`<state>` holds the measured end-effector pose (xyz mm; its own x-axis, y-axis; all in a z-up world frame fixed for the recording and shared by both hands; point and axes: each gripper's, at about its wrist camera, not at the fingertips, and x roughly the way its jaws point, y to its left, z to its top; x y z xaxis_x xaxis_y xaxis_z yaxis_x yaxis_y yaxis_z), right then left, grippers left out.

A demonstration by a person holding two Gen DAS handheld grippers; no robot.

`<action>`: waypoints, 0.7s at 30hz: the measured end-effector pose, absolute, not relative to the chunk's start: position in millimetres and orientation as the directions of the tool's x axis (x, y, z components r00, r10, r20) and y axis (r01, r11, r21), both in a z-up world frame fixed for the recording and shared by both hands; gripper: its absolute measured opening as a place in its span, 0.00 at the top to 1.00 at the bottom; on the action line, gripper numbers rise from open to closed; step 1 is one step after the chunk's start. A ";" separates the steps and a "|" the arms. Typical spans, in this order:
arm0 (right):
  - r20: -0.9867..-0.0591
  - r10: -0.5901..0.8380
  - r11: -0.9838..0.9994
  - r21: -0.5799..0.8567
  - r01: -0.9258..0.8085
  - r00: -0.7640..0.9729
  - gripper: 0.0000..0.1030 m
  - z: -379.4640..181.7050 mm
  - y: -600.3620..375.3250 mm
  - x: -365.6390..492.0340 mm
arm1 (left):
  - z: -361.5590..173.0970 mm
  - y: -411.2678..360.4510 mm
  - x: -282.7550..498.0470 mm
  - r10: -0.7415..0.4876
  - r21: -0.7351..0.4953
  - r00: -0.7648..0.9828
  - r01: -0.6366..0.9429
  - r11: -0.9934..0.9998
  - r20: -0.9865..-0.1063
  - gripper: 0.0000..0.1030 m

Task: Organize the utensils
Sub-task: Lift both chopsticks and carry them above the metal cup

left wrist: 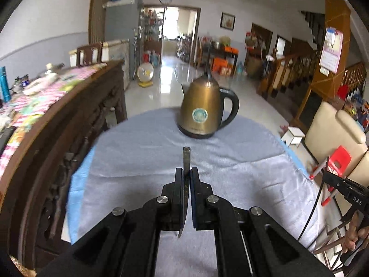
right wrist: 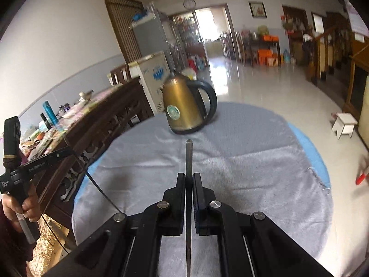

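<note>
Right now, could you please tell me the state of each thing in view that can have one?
Left hand-held gripper: shut on a thin flat metal utensil, held edge-on.
Right hand-held gripper: shut on a slim dark metal utensil, pointing forward.
Gold-coloured metal kettle with black handle: upright on the cloth, lid closed.
Grey fleecy cloth: spread flat over the table.

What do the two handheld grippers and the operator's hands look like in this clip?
Both the left gripper and right gripper are matte black, with flat parallel fingers, silver pivot bolts, white lettering on their bodies and thin black cables. The bare left hand shows a dark maroon sleeve.
</note>
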<state>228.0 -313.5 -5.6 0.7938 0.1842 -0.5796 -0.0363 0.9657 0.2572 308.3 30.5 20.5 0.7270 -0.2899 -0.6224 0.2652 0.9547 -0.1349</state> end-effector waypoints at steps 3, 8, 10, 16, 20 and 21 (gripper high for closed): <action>-0.538 0.174 0.967 0.251 -0.041 0.825 0.93 10.0 -309.5 202.4 | 29.1 35.8 290.0 -0.295 -0.137 0.748 0.267 0.954 -0.594 0.95; -0.475 0.167 0.968 0.247 -0.052 0.864 0.93 34.5 -302.9 164.8 | 51.1 45.1 257.7 -0.296 -0.115 0.784 0.280 0.953 -0.546 0.95; -0.453 0.159 0.971 0.233 -0.056 0.877 0.93 43.0 -300.1 151.9 | 58.8 48.8 244.5 -0.297 -0.107 0.797 0.284 0.953 -0.527 0.95; -0.411 0.171 0.973 0.216 -0.087 0.895 0.93 64.1 -285.6 122.7 | 69.3 54.0 213.8 -0.316 -0.117 0.806 0.298 0.947 -0.501 0.95; -0.391 0.196 0.969 0.220 -0.115 0.899 0.93 68.5 -275.8 113.0 | 75.0 54.6 193.5 -0.339 -0.139 0.809 0.312 0.940 -0.481 0.95; -0.386 0.202 0.967 0.222 -0.121 0.900 0.93 68.8 -273.8 110.6 | 76.0 54.3 189.0 -0.345 -0.141 0.809 0.317 0.938 -0.476 0.95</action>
